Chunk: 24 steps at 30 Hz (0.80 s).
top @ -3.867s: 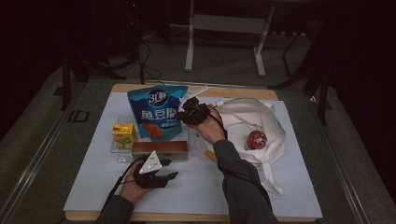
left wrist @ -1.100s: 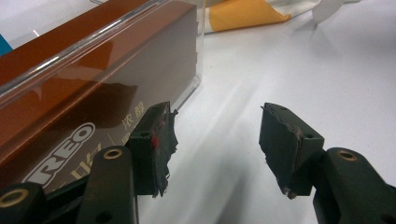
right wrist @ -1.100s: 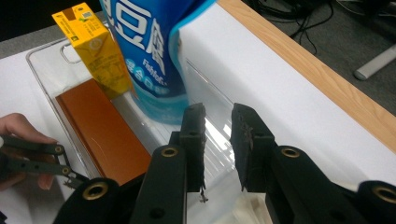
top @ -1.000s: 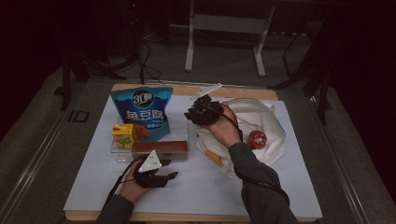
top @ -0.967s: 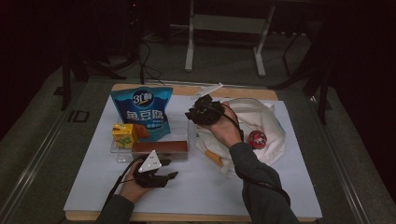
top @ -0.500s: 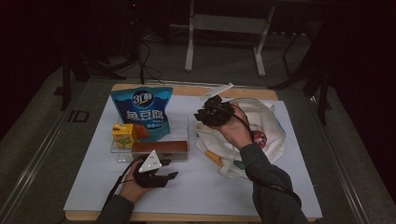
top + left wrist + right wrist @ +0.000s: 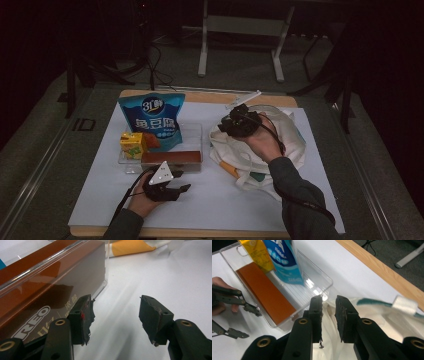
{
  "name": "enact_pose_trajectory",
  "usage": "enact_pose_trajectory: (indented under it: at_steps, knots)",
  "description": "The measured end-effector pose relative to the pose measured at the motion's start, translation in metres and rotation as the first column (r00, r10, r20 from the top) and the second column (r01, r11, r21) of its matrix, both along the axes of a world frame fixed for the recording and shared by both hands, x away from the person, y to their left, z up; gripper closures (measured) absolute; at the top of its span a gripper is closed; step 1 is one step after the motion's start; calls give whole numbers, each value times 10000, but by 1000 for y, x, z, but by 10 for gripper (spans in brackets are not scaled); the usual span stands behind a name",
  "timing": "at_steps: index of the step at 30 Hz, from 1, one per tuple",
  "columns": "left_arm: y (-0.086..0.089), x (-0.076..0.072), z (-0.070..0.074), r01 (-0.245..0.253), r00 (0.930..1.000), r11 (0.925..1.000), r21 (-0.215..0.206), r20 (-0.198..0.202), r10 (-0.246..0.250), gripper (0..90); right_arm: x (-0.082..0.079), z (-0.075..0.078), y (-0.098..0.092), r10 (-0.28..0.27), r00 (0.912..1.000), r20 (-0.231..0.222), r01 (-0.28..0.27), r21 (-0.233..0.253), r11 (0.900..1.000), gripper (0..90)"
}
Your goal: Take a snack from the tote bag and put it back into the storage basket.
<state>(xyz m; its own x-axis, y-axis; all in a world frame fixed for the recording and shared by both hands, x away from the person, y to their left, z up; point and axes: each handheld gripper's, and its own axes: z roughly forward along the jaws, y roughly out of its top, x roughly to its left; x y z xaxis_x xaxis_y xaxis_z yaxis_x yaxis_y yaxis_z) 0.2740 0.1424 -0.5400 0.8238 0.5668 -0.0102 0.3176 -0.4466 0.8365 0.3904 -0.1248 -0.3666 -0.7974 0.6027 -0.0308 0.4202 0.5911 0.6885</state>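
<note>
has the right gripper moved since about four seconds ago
Yes. In the high view the right gripper has shifted rightward, away from the blue snack bag it was beside, and now sits over the white tote bag.

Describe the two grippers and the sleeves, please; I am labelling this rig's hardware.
Both grippers are black. The left gripper carries a grey three-cornered plate on top, and a dark cable trails back along the forearm. Up close, its pads are worn black blocks, and brass-coloured rivets dot the jaw links. The right gripper has the same build. The sleeves are dark grey.
</note>
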Motion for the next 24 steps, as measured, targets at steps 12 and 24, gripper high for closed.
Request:
enact_pose_trajectory:
  at_steps: [12,24]
  knots:
    - [0,0,0,16,10000,10000,37,10,-16,442,1,-10,-19,-383,9990,-226,386,130,9992,756]
    - [-1,0,0,24,10000,10000,58,10,-24,442,-1,-18,-32,-578,9976,-379,579,14,9983,760]
